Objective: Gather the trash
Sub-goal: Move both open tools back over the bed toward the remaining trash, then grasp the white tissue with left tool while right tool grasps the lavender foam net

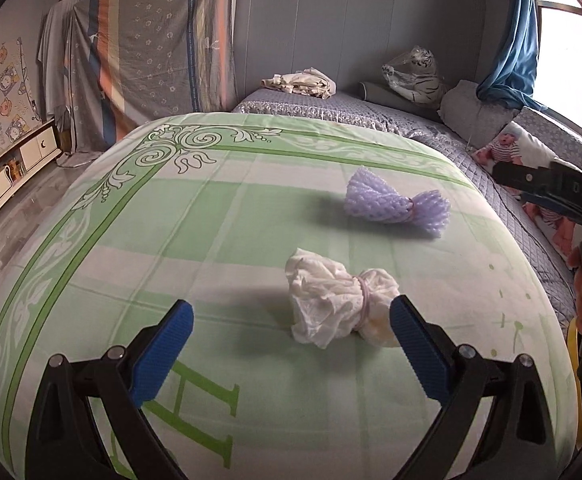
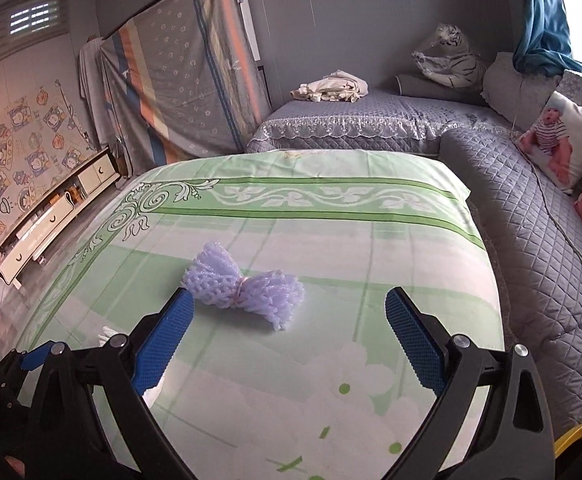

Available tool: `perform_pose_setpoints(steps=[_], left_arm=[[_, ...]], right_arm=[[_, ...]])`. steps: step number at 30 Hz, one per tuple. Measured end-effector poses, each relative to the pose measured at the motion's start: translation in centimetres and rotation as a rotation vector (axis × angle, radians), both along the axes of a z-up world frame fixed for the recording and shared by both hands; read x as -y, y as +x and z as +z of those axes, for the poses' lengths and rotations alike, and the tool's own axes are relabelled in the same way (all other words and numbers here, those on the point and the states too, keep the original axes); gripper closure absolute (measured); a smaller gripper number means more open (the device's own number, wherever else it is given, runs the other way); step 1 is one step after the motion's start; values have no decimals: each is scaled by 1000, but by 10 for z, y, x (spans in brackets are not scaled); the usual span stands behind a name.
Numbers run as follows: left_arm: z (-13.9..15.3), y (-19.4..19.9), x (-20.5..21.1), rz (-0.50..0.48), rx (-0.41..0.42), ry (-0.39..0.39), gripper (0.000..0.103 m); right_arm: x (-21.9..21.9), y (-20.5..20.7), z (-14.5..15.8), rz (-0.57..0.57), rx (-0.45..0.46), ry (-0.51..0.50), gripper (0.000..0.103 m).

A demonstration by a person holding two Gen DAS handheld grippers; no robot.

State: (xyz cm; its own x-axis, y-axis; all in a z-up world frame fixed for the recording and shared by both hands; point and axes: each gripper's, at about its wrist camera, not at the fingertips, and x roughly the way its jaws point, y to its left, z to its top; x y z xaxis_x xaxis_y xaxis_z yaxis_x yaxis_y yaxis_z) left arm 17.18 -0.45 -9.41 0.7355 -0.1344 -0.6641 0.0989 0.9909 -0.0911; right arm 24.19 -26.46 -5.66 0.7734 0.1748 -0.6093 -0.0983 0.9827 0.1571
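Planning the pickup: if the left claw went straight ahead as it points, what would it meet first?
Probably the crumpled white tissue bundle tied with a band, lying on the green patterned sheet just ahead of the open left claw, near its right finger.

The green sheet (image 2: 331,240) lies broad and bare at 12 o'clock, giving open passage. Two obstacles sit on it: the tissue wad (image 1: 339,300), just at 1 o'clock of the wide-open left tool (image 1: 291,320), and the purple net (image 2: 243,284) at 11 o'clock of the wide-open right tool (image 2: 289,308). The grey sofa (image 2: 531,240) bounds the 3 o'clock side.
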Motion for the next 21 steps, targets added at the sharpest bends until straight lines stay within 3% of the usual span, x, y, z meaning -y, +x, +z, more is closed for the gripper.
perform_pose_setpoints(steps=[21], left_arm=[[-20,30,10,-69,-102,-49,8]], right_arm=[[-35,73,-55,57,-147,-50,11]])
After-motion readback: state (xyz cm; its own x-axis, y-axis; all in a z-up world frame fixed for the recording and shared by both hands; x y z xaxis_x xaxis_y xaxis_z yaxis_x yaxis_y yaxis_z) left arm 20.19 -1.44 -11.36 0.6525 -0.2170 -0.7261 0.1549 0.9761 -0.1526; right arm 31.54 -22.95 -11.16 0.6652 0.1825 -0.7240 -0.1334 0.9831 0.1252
